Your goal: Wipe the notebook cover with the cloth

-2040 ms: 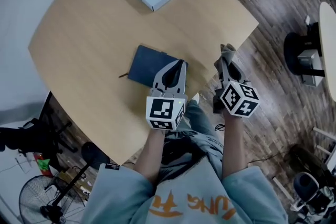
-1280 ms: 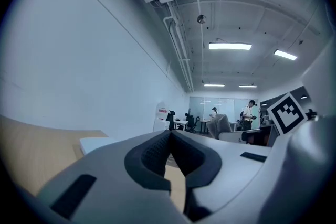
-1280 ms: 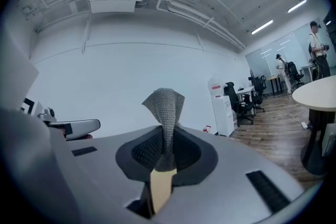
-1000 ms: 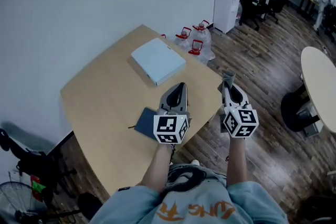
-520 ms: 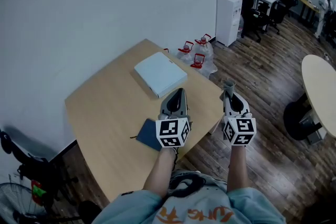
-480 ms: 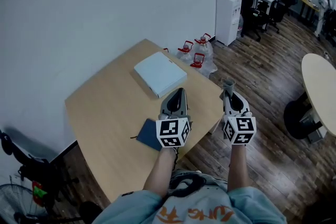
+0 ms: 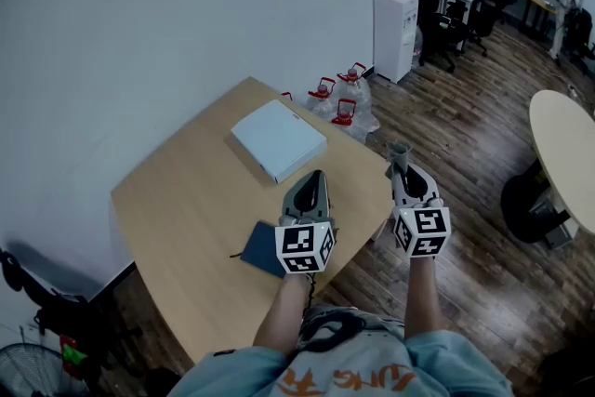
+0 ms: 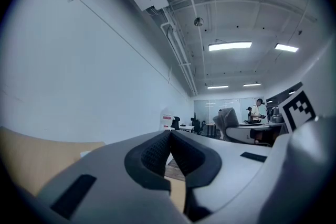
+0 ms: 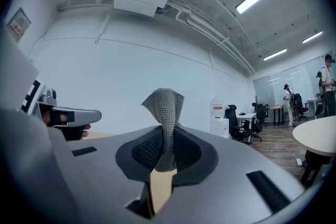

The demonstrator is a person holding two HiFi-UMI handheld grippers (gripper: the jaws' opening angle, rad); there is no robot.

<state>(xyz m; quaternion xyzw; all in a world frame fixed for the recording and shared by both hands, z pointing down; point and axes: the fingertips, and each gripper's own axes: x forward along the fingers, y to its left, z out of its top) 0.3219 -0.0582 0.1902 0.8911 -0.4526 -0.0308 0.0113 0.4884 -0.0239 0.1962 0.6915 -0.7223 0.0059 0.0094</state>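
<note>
Left claw (image 7: 312, 178) closed, empty, notebook (image 7: 259, 248) under it near bench (image 7: 186, 191) edge; right claw (image 7: 401, 165) pinches cloth (image 7: 399, 148) past edge.

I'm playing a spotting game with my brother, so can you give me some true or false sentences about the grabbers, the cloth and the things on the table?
1. The right gripper pinches a grey cloth. True.
2. The left gripper holds the notebook. False: its jaws are shut on nothing, and the notebook lies on the table.
3. The cloth is rubbing the notebook. False: it is held up in the air, apart from the notebook.
4. A flat white box lies on the table. True.
5. The water jugs stand on the table. False: they stand on the floor beside it.
</note>
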